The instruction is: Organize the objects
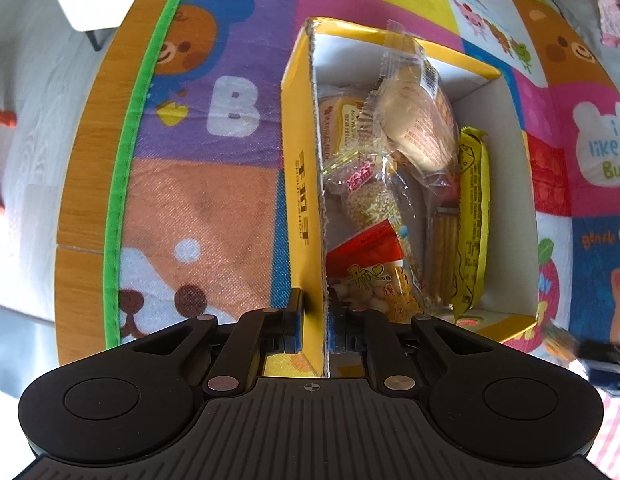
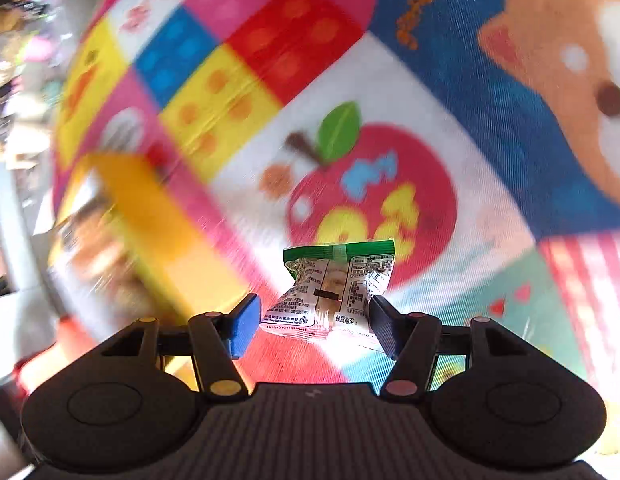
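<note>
Steadying the box (image 1: 298, 184), left gripper (image 1: 313, 320) clamps its wall while right gripper (image 2: 313, 316) carries a pinched packet (image 2: 333, 288) for loading.

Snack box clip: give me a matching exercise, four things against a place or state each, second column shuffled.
Things:
1. left gripper
2. green-topped snack packet
3. long yellow packet
4. yellow cardboard box

Places or states:
A. lies inside the box along its right wall
B. stands on the cartoon-print mat, open-topped, full of snacks
C. shut on the box's left wall
D. between the right gripper's fingers

Pairs: 1-C, 2-D, 3-A, 4-B
</note>
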A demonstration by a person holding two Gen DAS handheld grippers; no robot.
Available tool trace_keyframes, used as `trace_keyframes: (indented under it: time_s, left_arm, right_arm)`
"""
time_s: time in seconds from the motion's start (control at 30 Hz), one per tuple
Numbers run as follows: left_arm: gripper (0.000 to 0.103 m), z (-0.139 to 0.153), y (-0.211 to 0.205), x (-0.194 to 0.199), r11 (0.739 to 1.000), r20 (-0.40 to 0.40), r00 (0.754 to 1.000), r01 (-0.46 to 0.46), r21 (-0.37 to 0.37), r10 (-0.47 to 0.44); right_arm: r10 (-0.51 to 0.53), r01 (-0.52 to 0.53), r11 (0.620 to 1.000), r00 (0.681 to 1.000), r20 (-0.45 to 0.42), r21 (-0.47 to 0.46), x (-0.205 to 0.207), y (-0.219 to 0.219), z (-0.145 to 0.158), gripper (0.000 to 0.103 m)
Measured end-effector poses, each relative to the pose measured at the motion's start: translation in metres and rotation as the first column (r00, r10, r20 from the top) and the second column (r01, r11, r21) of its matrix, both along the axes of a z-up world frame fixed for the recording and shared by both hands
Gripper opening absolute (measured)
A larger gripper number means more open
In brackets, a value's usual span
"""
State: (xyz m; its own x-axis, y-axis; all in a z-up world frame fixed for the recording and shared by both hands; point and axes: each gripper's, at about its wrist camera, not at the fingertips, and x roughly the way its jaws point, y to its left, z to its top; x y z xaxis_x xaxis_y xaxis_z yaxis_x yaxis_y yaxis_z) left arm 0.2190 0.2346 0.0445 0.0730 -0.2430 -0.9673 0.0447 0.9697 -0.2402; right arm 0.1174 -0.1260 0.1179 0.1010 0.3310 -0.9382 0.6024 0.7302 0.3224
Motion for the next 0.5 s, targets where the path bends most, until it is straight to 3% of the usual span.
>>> trace_keyframes:
  time_s: [0.13, 0.3, 0.4, 0.5]
  left_arm:
    - [0.013, -0.001, 0.001, 0.000, 1.000, 0.006, 1.000, 0.009, -0.015, -0.009]
    - [0.013, 0.000, 0.003, -0.004, 1.000, 0.014, 1.000, 0.010, -0.013, -0.010]
    - [0.013, 0.001, 0.001, -0.004, 1.000, 0.017, 1.000, 0.026, -0.009, -0.026]
    - [0.014, 0.000, 0.002, -0.002, 0.999, 0.016, 0.999, 0.048, -0.018, -0.047]
  right_arm:
    - [0.209, -0.202, 0.976, 0.975, 0.080, -0.084, -0.023, 0.036, 0.058, 0.060]
    - [0.474, -0.438, 0.871, 0.869, 0.143, -0.221, -0.051, 0.090, 0.134, 0.060]
    - [0.511, -0.473, 0.855, 0.839, 0.186, -0.214, -0.063, 0.112, 0.164, 0.060]
    - [0.516, -0.483, 0.854, 0.831, 0.208, -0.192, -0.066, 0.129, 0.181, 0.060]
